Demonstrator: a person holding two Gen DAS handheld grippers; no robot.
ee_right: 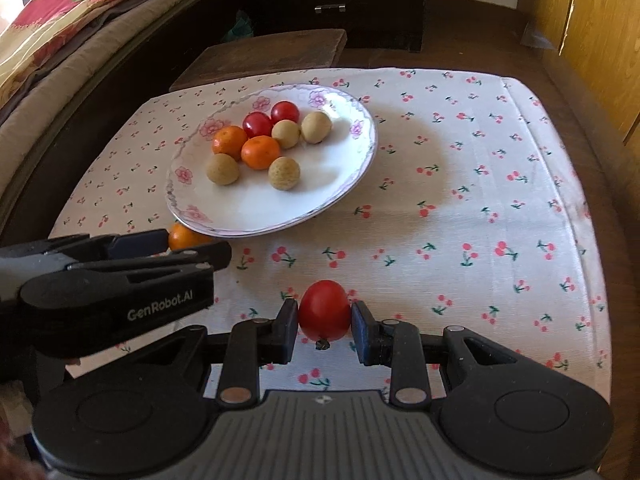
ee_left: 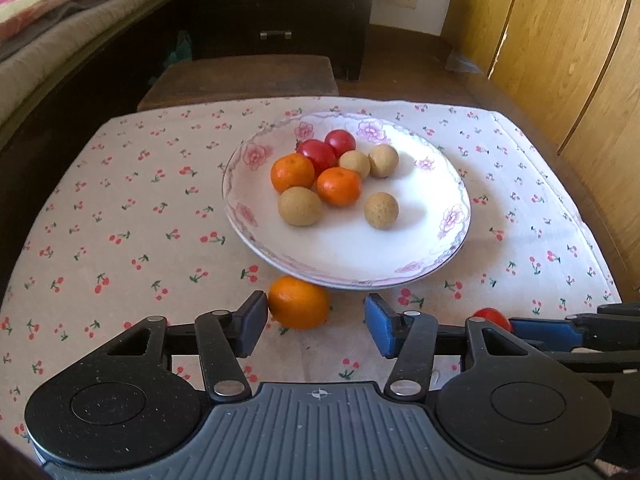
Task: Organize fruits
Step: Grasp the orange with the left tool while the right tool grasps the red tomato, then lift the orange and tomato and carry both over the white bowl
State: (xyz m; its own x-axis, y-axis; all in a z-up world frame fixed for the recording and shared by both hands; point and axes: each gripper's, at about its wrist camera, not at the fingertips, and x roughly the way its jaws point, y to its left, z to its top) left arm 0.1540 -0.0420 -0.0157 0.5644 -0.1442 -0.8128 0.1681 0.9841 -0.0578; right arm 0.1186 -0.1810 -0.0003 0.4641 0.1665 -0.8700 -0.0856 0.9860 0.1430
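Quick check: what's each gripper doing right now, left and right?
Left gripper: open, one pad beside the orange on the cloth, not clamped.
Right gripper: shut on the red tomato.

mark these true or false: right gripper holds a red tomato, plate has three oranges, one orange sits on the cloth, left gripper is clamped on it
1. The right gripper holds a red tomato. True.
2. The plate has three oranges. False: two, with two tomatoes and four tan fruits.
3. One orange sits on the cloth beside the plate. True.
4. The left gripper is clamped on that orange. False: only one pad meets it; the other stands clear.
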